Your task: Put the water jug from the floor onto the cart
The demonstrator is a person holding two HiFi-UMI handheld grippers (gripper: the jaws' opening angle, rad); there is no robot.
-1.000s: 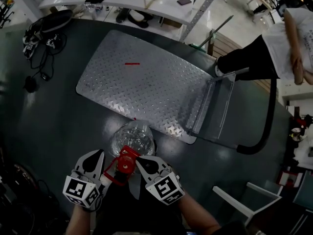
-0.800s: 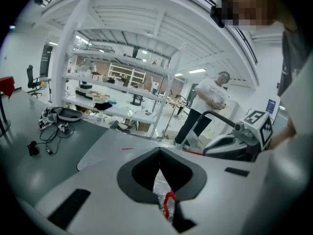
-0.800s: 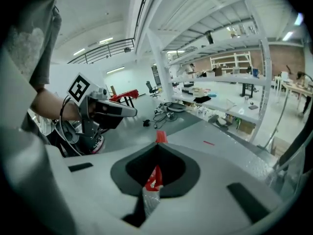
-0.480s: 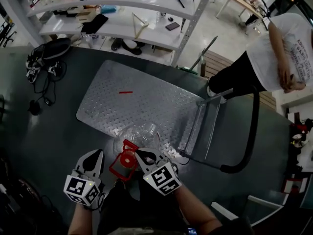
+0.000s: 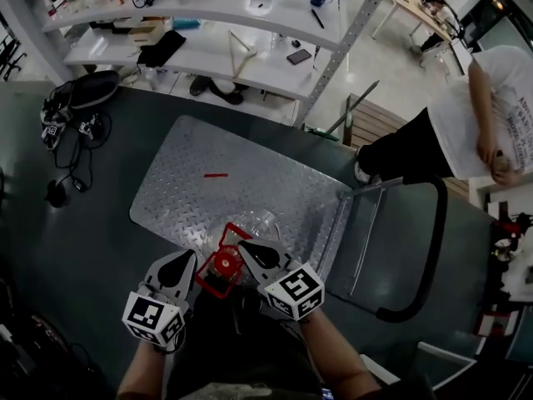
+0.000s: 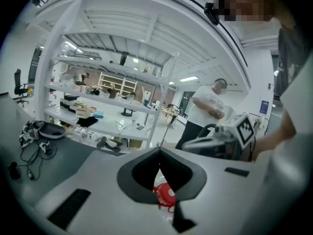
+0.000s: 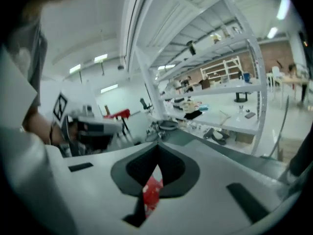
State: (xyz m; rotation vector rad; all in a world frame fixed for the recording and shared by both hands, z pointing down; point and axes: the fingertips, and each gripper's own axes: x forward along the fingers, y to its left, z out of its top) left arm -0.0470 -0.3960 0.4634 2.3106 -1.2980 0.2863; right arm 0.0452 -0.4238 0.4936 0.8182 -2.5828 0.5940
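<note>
The water jug [image 5: 255, 224] is a clear bottle with a red cap and a red carry handle [image 5: 221, 267]. It hangs over the near edge of the cart's diamond-plate platform [image 5: 250, 177]. My left gripper [image 5: 196, 267] is shut on the red handle from the left, and my right gripper [image 5: 242, 248] is shut on it from the right. In the left gripper view the red cap [image 6: 165, 196] shows below the closed jaws of the left gripper [image 6: 159, 153]. In the right gripper view the red handle [image 7: 152, 192] sits pinched under the right gripper [image 7: 157, 153].
The cart's black push handle [image 5: 420, 257] lies to the right of the platform. A person [image 5: 466, 115] stands beyond it at the right. White shelves [image 5: 208, 57] with clutter run along the back. Cables and devices [image 5: 67, 132] lie on the dark floor at the left.
Both grippers have carried the jug forward and upward, from the floor in front of the cart to above the platform's near edge. The grip on the red handle has held.
</note>
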